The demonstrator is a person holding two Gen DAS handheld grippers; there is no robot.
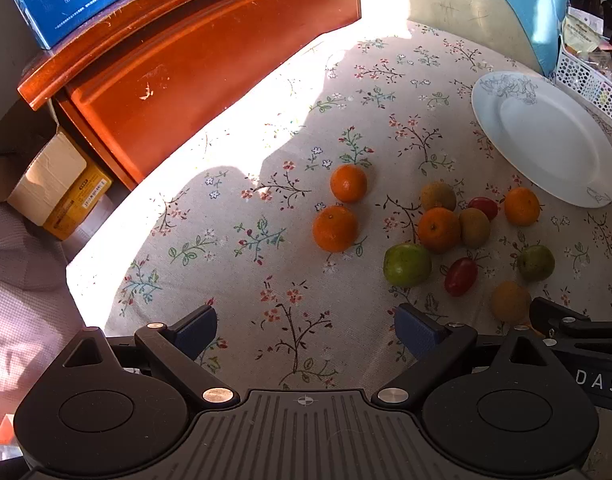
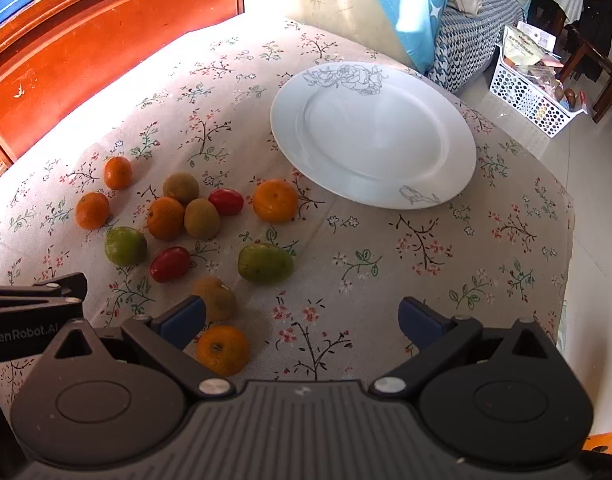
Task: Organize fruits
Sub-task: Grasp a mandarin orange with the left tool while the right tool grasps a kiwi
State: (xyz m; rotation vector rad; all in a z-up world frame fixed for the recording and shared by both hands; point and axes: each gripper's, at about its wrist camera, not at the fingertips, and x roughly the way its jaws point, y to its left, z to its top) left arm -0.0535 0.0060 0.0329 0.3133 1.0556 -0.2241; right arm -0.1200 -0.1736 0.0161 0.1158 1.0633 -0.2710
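Beside the empty plate (image 2: 458, 168), scattered fruits (image 2: 165, 218), both claws agape

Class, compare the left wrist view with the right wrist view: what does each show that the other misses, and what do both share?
Only the left wrist view shows the cardboard boxes under the wooden cabinet. Only the right wrist view shows the orange nearest the right tongs and the patterned seat. Both share the empty white plate, the scattered fruit, the floral cloth and the white basket. Left tongs are open too.
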